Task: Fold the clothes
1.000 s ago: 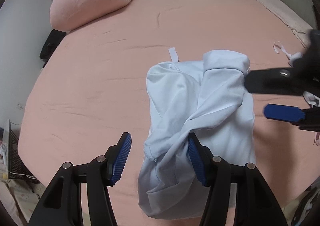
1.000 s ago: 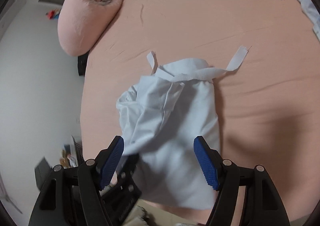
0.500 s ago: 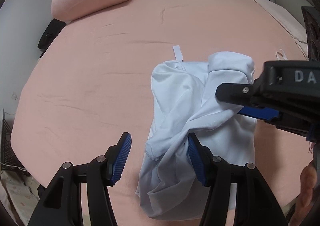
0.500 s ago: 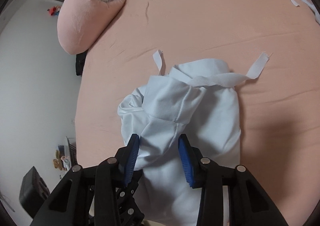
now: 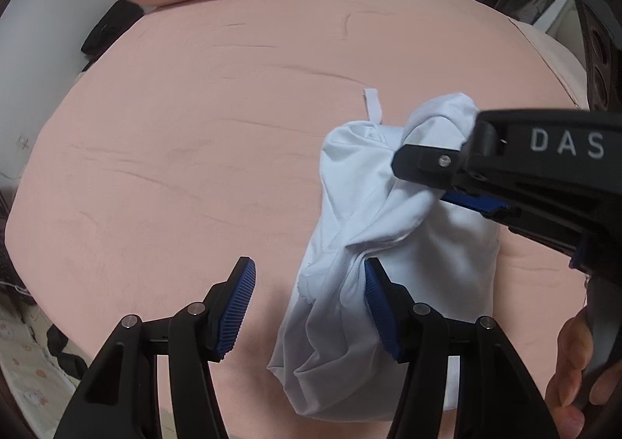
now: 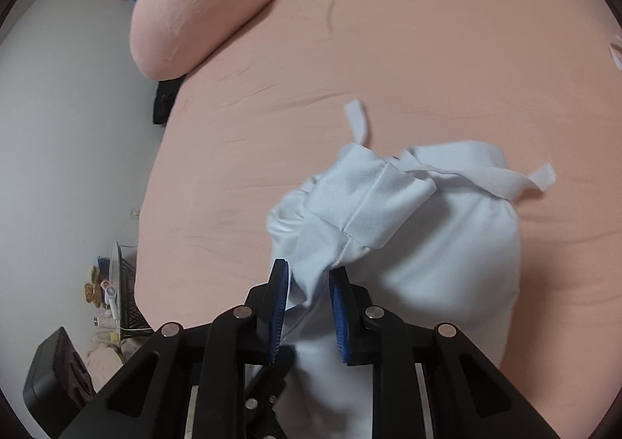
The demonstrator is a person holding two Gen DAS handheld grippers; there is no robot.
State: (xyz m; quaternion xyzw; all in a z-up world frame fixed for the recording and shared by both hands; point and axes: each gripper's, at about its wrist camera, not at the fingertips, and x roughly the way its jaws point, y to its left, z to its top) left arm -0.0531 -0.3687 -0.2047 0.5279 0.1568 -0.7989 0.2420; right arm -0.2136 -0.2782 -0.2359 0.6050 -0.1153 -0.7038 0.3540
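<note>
One pale garment (image 6: 447, 264) lies lengthwise away from the cameras, right hand-held gripper (image 6: 307, 306) closing on its fold, left (image 5: 307, 306) released.

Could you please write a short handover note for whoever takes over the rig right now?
Right claw: jaws closing on a bunched fold of the white garment, cloth between the pads.
Left claw: open at the garment's near edge; one pad touches cloth, nothing gripped.
Garment: crumpled on the pink bed, ties loose at its far end.
Done: part gathered over the middle.
Left: probably finish the grip, lay that fold flat, tuck in the ties, fold again.
</note>
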